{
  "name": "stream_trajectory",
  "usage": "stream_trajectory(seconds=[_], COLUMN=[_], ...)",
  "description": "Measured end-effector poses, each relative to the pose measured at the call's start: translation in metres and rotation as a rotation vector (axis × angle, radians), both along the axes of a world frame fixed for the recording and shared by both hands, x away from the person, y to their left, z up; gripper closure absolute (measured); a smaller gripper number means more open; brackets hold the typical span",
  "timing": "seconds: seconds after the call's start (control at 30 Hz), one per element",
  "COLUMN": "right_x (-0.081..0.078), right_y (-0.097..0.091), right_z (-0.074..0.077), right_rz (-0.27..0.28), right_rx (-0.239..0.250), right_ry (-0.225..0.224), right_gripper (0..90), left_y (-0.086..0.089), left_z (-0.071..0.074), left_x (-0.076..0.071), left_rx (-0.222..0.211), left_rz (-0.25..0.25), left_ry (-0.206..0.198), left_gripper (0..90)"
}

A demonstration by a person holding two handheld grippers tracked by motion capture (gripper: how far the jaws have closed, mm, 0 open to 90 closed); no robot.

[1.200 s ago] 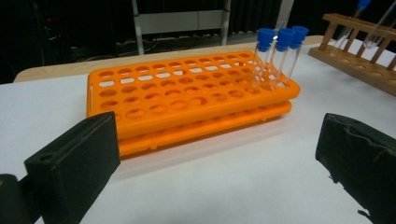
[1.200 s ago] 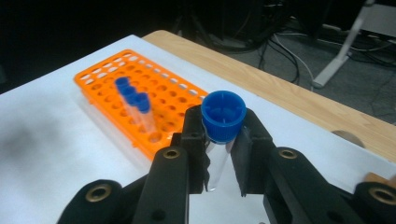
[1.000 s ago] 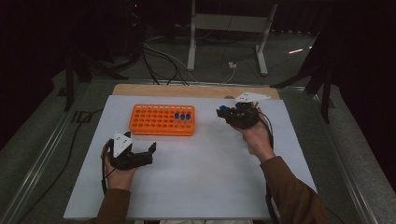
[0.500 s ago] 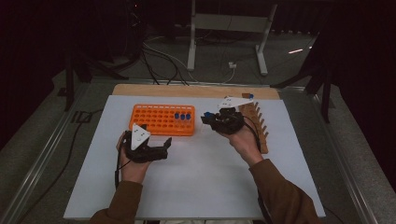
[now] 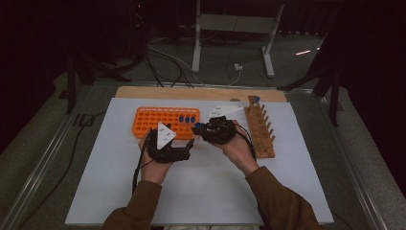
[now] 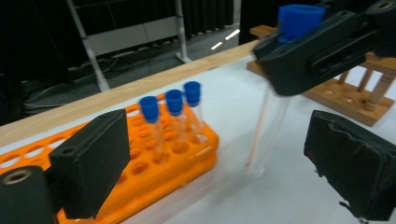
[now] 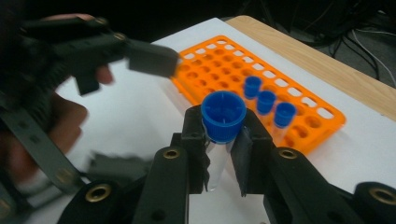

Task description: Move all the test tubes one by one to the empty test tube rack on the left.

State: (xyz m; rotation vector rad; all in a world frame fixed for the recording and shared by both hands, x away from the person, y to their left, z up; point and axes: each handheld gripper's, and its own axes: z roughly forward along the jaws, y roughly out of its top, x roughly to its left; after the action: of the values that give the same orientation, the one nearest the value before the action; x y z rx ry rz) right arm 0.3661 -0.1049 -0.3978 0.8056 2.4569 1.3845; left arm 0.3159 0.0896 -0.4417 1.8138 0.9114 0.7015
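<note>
Capped tube (image 7: pixel 223 122) in right gripper (image 7: pixel 224 140), seemingly between left gripper (image 6: pixel 219 154) pads.

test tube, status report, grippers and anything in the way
Right gripper shut on capped test tube, upright. Left gripper open, jaws just closing a little, either side of the tube, not gripping. Orange rack beside; nothing blocking.

1. No lettering, label, brand or number can be read anywhere from here.
2. The grey plate on the left claw (image 5: pixel 190 148) bears small dark marks, too blurred to make out.
</note>
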Motion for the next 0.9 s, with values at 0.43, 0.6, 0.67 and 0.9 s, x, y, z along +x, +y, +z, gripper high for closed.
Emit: stream_trajectory(seconds=[0.43,0.6,0.67,0.9], right_x=[-0.006,-0.005,-0.004,-0.004], right_y=[0.01,0.011,0.011,0.007], right_z=[0.003,0.003,0.003,0.002], right_rz=[0.039,0.037,0.037,0.025], right_rx=[0.01,0.016,0.013,0.031], right_ry=[0.005,0.013,0.013,0.001], right_gripper=[76.5,76.5,76.3,60.6], left_y=[-0.01,-0.012,-0.012,-0.011], left_z=[-0.005,-0.006,-0.006,-0.007], left_x=[0.0,-0.001,-0.001,0.0], left_rx=[-0.007,0.002,0.001,0.003], left_rz=[-0.06,-0.083,-0.085,-0.083], left_ry=[0.017,0.008,0.006,0.004], left_gripper=[65.9,77.5,78.0,78.2])
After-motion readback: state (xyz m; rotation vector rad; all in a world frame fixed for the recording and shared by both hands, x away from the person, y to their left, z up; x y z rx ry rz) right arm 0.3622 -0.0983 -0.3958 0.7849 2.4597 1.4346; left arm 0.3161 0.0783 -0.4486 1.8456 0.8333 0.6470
